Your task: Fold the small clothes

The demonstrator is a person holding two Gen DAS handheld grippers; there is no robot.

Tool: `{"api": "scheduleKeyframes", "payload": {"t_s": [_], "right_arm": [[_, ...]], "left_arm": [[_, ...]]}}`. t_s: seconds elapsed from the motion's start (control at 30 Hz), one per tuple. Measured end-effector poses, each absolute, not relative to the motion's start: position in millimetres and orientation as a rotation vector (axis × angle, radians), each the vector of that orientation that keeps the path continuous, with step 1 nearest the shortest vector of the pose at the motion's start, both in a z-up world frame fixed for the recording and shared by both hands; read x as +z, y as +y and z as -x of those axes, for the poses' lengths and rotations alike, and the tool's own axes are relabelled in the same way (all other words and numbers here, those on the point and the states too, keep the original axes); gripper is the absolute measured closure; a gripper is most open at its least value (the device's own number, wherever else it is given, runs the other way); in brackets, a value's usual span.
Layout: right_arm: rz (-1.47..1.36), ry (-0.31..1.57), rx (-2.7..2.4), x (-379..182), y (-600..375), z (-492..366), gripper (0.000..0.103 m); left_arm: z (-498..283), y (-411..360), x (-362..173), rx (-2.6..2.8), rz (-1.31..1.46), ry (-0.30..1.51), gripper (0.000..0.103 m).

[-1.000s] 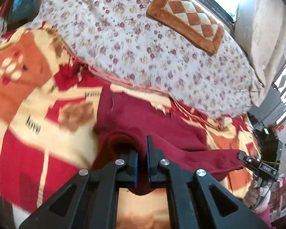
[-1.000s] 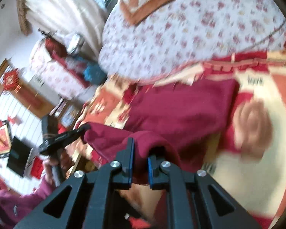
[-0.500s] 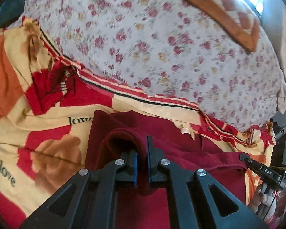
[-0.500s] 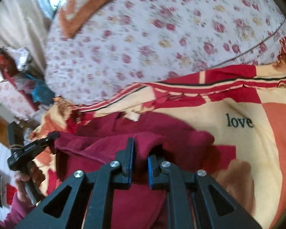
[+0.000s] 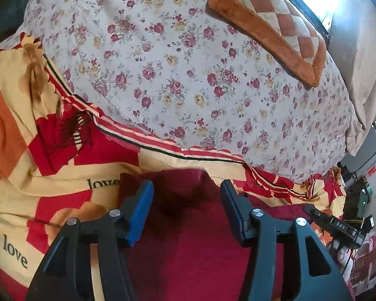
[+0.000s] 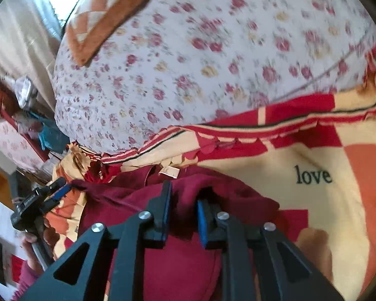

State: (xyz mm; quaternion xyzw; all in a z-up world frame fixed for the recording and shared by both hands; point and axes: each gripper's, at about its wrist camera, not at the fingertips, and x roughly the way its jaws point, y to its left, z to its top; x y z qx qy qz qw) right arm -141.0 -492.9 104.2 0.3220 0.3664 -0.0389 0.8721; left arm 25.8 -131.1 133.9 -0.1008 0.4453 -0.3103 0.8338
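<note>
Maroon garment lies folded over at lower centre — left tool just opened clear, right tool opening, fold still between. Next: withdraw, regrasp.

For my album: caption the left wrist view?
Left gripper, jaws just opened, over a folded maroon garment on a patterned "love" blanket.
</note>
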Motion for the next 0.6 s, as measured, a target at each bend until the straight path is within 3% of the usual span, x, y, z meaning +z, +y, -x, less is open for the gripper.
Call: {"api": "scheduleKeyframes", "payload": {"t_s": [0.13,0.3,0.43,0.47,0.6], "right_arm": [[-0.622,0.778,-0.134,108.6,-496.9,129.4,0.052],[-0.716,0.683,-0.11,121.1,-519.1,140.4,0.05],[-0.484,0.867,-0.104,102.5,-484.5,121.3,0.053],[-0.457,0.901,-0.11,93.0,-479.7,116.2,0.058],[-0.433,1.019,-0.21,42.0,-487.9,93.4,0.063]], "left_arm": [[-26.4,-132.4,122.4,-0.663,0.229,0.966,0.069],[-29.8,-140.1,98.9,-0.613,0.168,1.01,0.069],[-42.8,-148.7,61.3,-0.515,0.127,1.11,0.069],[-45.7,-149.4,50.4,-0.495,0.128,1.143,0.069],[-46.2,-148.6,35.5,-0.486,0.128,1.157,0.069]]}}
